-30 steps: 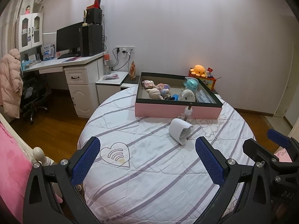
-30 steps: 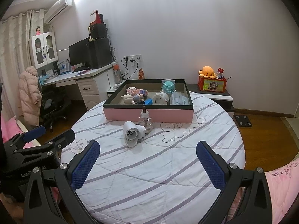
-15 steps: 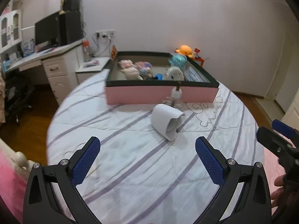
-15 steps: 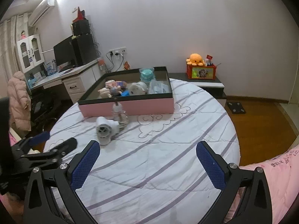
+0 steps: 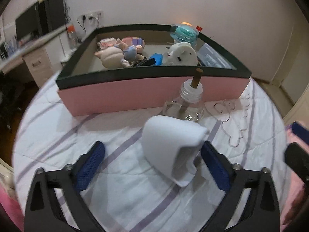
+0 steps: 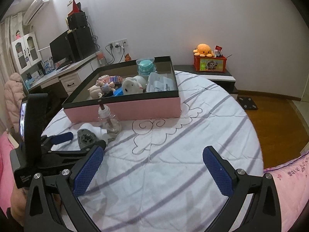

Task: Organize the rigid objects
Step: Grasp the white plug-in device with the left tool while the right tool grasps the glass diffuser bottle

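Observation:
A white plastic plug-in device (image 5: 171,145) lies on its side on the round bed's white quilt (image 5: 115,174). My left gripper (image 5: 152,166) is open, its blue pads on either side of the device, apart from it. It also shows in the right wrist view (image 6: 90,135). A small clear bottle (image 5: 185,106) with a brown wick stands just behind the device, against a pink box (image 5: 135,94) with a dark rim holding toys and containers. My right gripper (image 6: 152,172) is open and empty over bare quilt, right of the device.
The pink box (image 6: 135,108) holds a plush pig (image 5: 112,56), a white toy (image 5: 181,56), a teal container (image 5: 185,32) and a clear case (image 6: 162,83). A desk with monitor (image 6: 63,50) stands left. A bedside shelf with an orange plush (image 6: 204,51) stands behind.
My left gripper has moved forward and down so its open pads now flank the white device. My right gripper has shifted right and slightly forward, staying open.

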Available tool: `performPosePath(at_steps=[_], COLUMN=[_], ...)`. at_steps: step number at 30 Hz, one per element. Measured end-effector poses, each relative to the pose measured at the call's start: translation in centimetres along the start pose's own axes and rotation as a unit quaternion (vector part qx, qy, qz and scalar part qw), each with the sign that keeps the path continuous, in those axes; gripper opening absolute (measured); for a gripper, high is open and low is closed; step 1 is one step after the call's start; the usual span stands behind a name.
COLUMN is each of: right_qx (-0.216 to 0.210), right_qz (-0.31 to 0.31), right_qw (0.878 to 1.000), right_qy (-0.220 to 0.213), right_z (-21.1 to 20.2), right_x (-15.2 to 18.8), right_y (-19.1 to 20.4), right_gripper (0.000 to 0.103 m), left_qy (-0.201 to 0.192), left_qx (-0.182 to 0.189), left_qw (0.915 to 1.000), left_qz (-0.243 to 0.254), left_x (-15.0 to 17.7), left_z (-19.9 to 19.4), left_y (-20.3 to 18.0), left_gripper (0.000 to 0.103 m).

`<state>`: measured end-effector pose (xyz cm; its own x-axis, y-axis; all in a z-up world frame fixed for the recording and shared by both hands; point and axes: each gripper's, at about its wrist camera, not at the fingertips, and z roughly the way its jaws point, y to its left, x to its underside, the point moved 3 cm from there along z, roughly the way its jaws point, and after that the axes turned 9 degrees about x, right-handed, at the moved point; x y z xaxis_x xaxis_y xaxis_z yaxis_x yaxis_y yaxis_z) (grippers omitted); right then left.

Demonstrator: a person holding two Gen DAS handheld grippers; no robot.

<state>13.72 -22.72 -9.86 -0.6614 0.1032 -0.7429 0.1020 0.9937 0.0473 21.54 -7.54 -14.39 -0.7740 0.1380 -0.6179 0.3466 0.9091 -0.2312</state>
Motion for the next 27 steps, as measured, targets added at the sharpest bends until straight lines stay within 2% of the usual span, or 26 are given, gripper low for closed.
performPosePath(at_steps=[1, 2, 3, 4, 7, 12, 19, 23, 25, 27], right_qx=[-0.003, -0.006, -0.009, -0.013, -0.021, -0.036, -0.066, -0.060, -0.059, -0.045], right_qz=[0.000, -0.001, -0.002, -0.005, -0.012, -0.021, -0.013, -0.015, -0.018, -0.027], right_qw=[1.000, 1.000, 1.000, 1.000, 0.999, 0.998, 0.995, 0.994, 0.994, 0.995], right_qy=[0.003, 0.007, 0.011, 0.016, 0.028, 0.047, 0.076, 0.086, 0.090, 0.089], right_z=[0.5, 0.9, 1.3, 1.8, 3.0, 5.1, 8.0, 9.5, 10.1, 10.5], right_x=[-0.2, -0.3, -0.4, -0.5, -0.7, -1.2, -2.1, -2.3, -2.3, -2.2], right_y=[0.1, 0.2, 0.4, 0.7, 1.6, 3.2, 5.5, 6.7, 7.4, 8.0], right_gripper=[0.103, 0.103, 0.103, 0.103, 0.103, 0.103, 0.103, 0.103, 0.099, 0.089], left_qy=[0.002, -0.002, -0.005, -0.006, -0.011, -0.025, -0.044, -0.048, -0.049, -0.050], left_qx=[0.010, 0.010, 0.015, 0.023, 0.034, 0.025, -0.005, -0.022, -0.023, -0.023], left_qw=[0.9999, 0.9999, 0.9998, 0.9996, 0.9991, 0.9989, 0.9980, 0.9976, 0.9975, 0.9974], left_qz=[-0.005, -0.009, -0.011, -0.013, -0.022, -0.031, -0.044, -0.044, -0.046, -0.047], left_x=[0.0, 0.0, 0.0, 0.0, 0.0, 0.4, 1.5, 1.9, 1.9, 2.0], left_z=[0.1, -0.1, -0.2, -0.3, -0.5, -1.4, -3.5, -4.1, -4.2, -4.3], left_y=[0.2, 0.4, 0.6, 0.7, 1.3, 2.2, 4.2, 5.1, 5.4, 5.5], left_gripper=[0.077, 0.073, 0.063, 0.058, 0.058, 0.058, 0.058, 0.058, 0.058, 0.058])
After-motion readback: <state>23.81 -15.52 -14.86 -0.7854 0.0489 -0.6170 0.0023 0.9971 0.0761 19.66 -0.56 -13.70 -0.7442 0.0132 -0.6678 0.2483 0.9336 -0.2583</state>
